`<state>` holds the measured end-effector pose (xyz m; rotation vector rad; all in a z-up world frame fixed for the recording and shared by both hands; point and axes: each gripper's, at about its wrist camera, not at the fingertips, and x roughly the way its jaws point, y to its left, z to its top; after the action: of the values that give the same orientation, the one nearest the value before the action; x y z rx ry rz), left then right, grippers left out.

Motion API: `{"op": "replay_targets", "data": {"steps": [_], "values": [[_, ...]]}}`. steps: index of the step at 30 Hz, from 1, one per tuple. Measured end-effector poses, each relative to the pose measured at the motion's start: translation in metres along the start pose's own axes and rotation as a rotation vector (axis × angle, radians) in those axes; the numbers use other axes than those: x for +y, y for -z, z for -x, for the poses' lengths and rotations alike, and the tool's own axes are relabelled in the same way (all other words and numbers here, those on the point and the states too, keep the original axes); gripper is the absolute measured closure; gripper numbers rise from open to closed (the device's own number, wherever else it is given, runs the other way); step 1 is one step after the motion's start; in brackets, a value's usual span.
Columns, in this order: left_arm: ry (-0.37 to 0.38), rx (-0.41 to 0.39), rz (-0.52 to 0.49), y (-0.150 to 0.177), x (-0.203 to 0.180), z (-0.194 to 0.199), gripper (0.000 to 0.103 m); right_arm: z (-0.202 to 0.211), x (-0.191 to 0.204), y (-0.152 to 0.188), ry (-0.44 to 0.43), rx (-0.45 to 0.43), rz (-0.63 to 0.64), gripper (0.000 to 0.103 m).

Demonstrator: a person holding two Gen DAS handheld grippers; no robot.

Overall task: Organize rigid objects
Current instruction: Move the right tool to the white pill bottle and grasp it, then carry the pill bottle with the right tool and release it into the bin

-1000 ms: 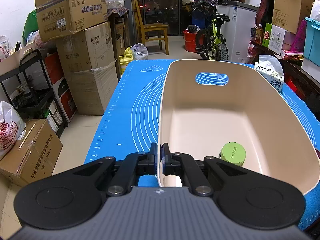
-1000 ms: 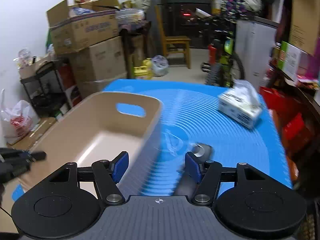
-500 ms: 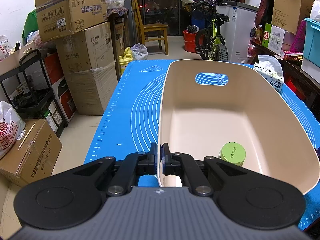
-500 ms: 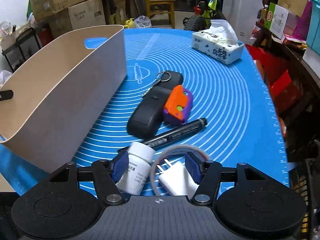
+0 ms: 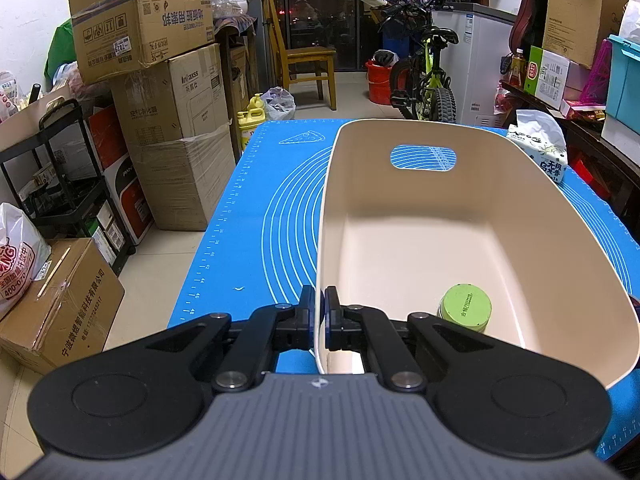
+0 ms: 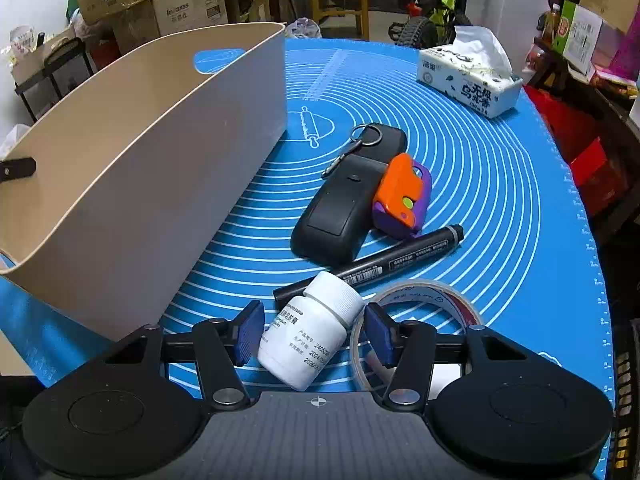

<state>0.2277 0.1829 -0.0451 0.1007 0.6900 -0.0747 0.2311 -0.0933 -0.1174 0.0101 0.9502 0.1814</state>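
Left gripper [image 5: 319, 317] clamped on the near rim of the beige bin [image 5: 460, 248], one pad outside the wall, one inside; it steadies the bin on the blue mat [image 5: 256, 216]. Green-lidded jar [image 5: 465, 307] already sits upright in the bin's near right corner.

Right gripper [image 6: 315, 334] spread wide, straddling the white pill bottle [image 6: 310, 336], which lies on its side, cap pointing away. Pads stand apart from the bottle on both sides; no contact yet.

Step in hand, as I judge it: grasp the bottle.
- Close on the cylinder body, not the ribbed cap; round plastic may roll or squirt out.
- Right pad sits just beside the tape roll [image 6: 424, 300]; keep it outside the grip.
- Black marker [image 6: 372, 266] touches or nearly touches the cap; lift straight up to avoid dragging it.
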Motion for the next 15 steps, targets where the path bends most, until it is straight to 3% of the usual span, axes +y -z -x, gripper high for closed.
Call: {"op": "replay_targets", "data": {"steps": [5,7,15], "values": [[0.0,0.0,0.0,0.0,0.0,0.0,0.097,0.002,0.008,0.001,0.012,-0.013,0.016,0.048],[0.0,0.0,0.001,0.0,0.0,0.0,0.097,0.004,0.008,0.002,0.016,-0.022,0.015,0.055],[0.001,0.0,0.0,0.0,-0.001,0.0,0.097,0.007,0.013,0.004,0.031,-0.041,0.059,0.055]]}}
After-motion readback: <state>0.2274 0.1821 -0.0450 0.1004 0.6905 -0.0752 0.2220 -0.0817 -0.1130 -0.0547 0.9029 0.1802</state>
